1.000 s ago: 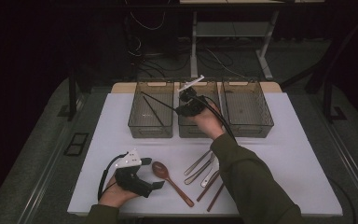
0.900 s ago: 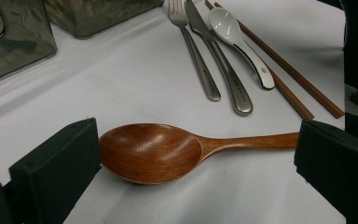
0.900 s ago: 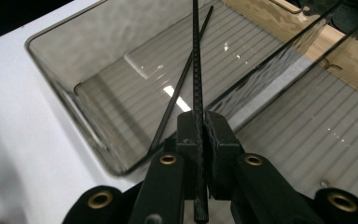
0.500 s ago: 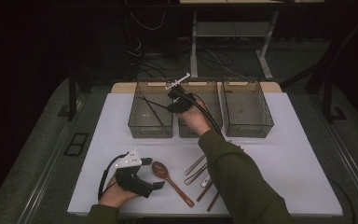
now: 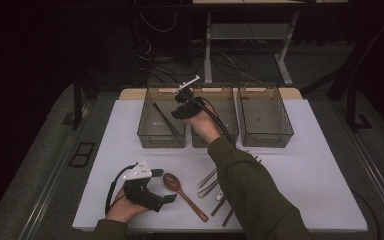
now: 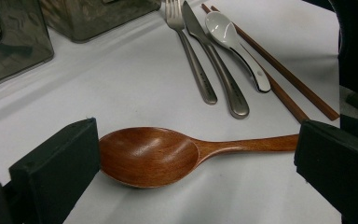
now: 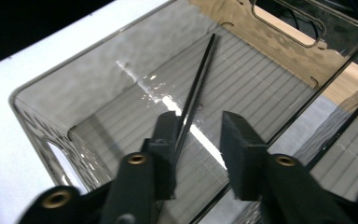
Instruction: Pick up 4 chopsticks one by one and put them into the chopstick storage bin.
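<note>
At the bottom of the high view my left gripper [image 5: 169,198] rests on the tabletop [image 5: 305,175], jaws wide apart and gripping nothing, with the wooden spoon [image 6: 168,154] lying between them. It looks light and stiff, with a smooth finish; I'd take it across the slim handle, not the rounded bowl.

Just right of it, mid-frame, lie a fork [image 6: 186,51], a knife [image 6: 214,65], a white spoon [image 6: 235,44] and brown chopsticks [image 6: 284,79].

Toward the top centre, my right gripper [image 7: 200,133] hangs over the left bin [image 5: 147,131]. Its jaws have just been opening and now stand partly apart; the black chopstick [image 7: 198,84] leans along the left jaw, its far end down in the bin, no longer pinched. Thin, rigid and slippery, it would roll easily.
</note>
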A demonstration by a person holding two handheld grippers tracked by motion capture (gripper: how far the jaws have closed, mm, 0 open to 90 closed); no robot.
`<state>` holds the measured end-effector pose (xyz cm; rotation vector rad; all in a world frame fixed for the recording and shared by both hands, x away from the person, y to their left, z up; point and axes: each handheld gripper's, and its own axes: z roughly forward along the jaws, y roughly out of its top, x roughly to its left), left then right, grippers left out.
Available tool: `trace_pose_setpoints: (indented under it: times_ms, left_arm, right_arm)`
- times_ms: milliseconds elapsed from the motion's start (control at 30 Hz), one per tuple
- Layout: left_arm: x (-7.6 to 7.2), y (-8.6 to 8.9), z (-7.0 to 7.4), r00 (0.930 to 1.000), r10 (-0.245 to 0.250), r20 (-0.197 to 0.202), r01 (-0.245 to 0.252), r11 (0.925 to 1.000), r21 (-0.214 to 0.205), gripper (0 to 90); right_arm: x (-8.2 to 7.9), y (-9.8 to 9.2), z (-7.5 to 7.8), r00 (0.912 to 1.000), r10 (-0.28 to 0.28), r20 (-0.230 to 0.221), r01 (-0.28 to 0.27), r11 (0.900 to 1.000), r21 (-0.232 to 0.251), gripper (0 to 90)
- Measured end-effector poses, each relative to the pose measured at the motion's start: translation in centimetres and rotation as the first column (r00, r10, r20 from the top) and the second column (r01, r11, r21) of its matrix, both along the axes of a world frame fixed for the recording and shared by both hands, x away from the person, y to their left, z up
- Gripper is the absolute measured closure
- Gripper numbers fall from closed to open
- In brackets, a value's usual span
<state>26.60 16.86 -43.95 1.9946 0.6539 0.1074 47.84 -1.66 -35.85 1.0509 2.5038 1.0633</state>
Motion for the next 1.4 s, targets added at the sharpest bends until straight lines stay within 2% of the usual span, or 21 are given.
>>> trace_pose_setpoints:
  times_ms: [133,333,467,767,933,1100,1400]
  left_arm:
    - [0.0,0.0,0.0,1.0000,-0.001,0.000,0.001,1.0000,0.004,0.0]
    - [0.0,0.0,0.0,1.0000,0.000,0.001,0.000,1.0000,0.004,0.0]
    - [0.0,0.0,0.0,1.0000,-0.001,-0.001,0.001,1.0000,0.007,0.0]
    - [0.1,-0.1,-0.1,1.0000,-0.003,-0.002,0.003,0.9998,0.021,0.0]
    - [0.0,-0.2,-0.1,1.0000,0.003,-0.003,-0.003,0.9999,0.011,0.0]
    - [0.0,-0.1,-0.1,1.0000,0.004,-0.004,-0.004,0.9998,0.019,0.0]
    - [0.0,-0.1,-0.1,1.0000,0.009,-0.003,-0.009,0.9997,0.023,0.0]
  right_arm:
    - [-0.2,-0.2,0.2,1.0000,0.007,-0.006,-0.007,0.9999,0.014,57.8]
    - [-0.8,-0.9,0.7,0.9994,0.034,0.000,-0.034,0.9981,0.051,52.8]
    - [-1.3,-1.9,0.9,0.9986,0.052,0.011,-0.053,0.9954,0.080,47.7]
    - [-3.3,-4.6,1.4,0.9940,0.098,0.048,-0.103,0.9878,0.117,42.5]
    - [-4.5,-6.2,1.4,0.9916,0.115,0.059,-0.122,0.9835,0.133,41.7]
    - [-5.8,-7.9,1.4,0.9892,0.129,0.070,-0.138,0.9793,0.148,41.7]
    - [-8.3,-10.9,0.4,0.9879,0.147,0.050,-0.153,0.9770,0.149,47.0]
